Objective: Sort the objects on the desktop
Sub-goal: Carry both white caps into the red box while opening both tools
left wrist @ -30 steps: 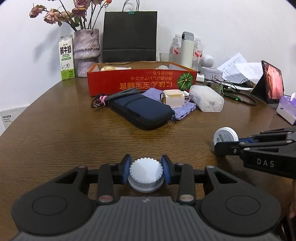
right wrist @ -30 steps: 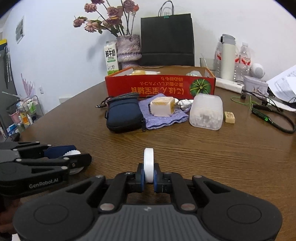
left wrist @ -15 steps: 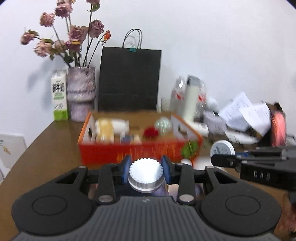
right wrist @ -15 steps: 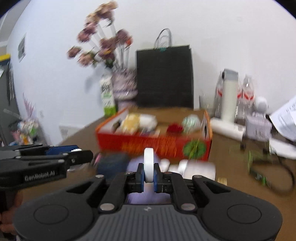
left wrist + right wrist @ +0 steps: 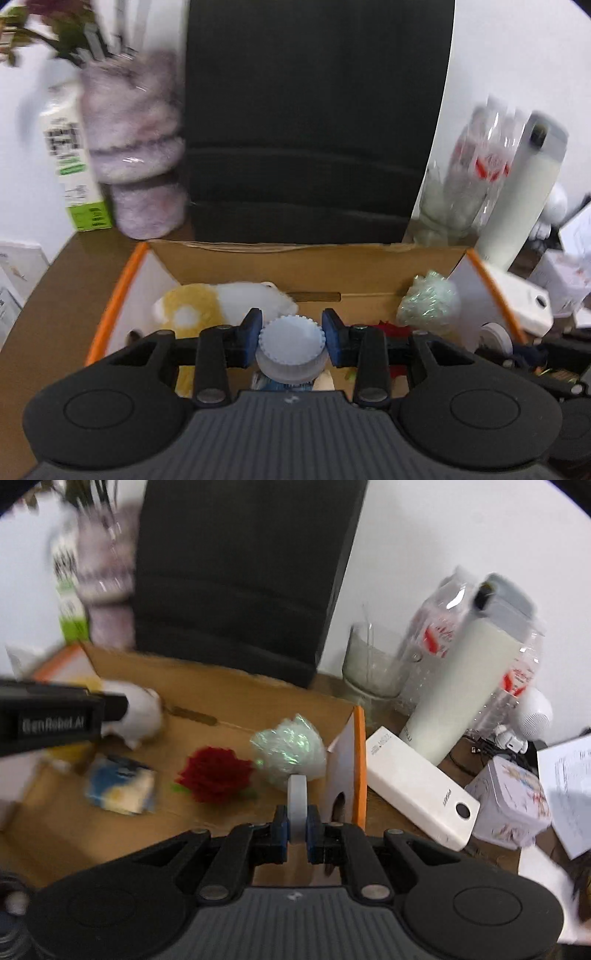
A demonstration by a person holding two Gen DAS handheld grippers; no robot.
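Observation:
My left gripper [image 5: 291, 332] is shut on a white ribbed jar [image 5: 291, 350] and holds it above the open cardboard box [image 5: 306, 273]. My right gripper [image 5: 296, 829] is shut on a flat white round lid [image 5: 297, 801], held on edge over the box's right end [image 5: 356, 760]. The left gripper's arm [image 5: 55, 718] shows at the left of the right wrist view. Inside the box lie a white and yellow plush toy [image 5: 221, 306], a red flower [image 5: 216, 775], a shiny green ball [image 5: 288, 749] and a blue and yellow packet [image 5: 120, 788].
A black paper bag [image 5: 314, 118] stands behind the box, with a vase [image 5: 136, 147] and milk carton [image 5: 70, 155] to its left. A white flask [image 5: 469, 690], glass [image 5: 373, 664], bottles, a white power bank [image 5: 417, 786] and a floral tin [image 5: 511, 805] crowd the right.
Both grippers rose from the table and moved forward over the box, still holding the jar and the lid. The pouch and cloth are out of view.

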